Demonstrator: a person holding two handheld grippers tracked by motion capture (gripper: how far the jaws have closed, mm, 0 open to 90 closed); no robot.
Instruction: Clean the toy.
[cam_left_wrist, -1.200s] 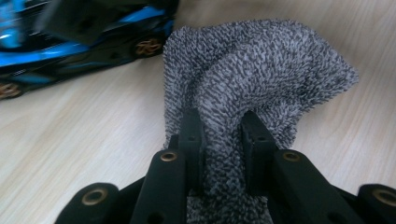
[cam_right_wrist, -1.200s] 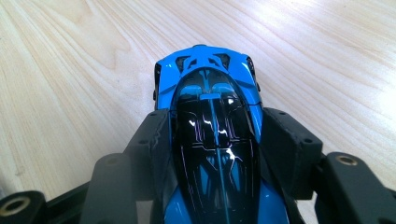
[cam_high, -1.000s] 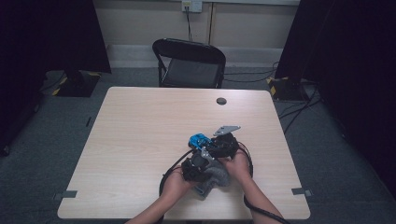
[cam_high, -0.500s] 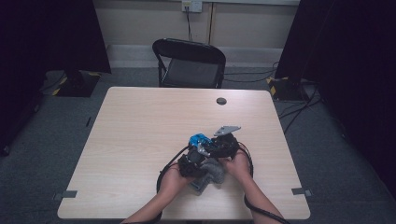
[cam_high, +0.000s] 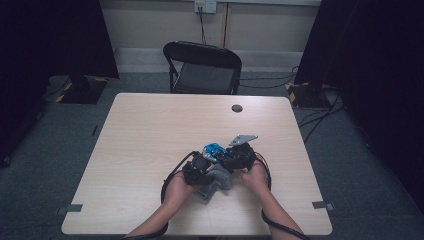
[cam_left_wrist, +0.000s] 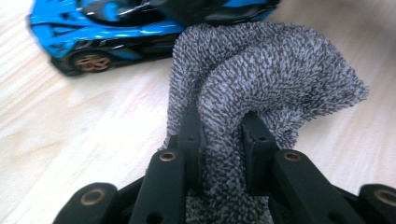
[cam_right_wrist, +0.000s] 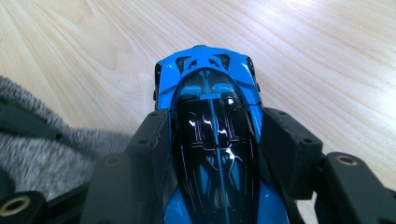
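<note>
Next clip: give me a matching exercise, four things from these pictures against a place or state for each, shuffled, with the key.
Things:
1. blue toy car
2. grey cloth
3. black chair
4. small dark disc

Place or state:
A. beyond the table's far edge
B. clamped between the right gripper's jaws
C. lying alone near the table's far edge
D. pinched between the left gripper's jaws

Pairs: 1-B, 2-D, 3-A, 4-C
</note>
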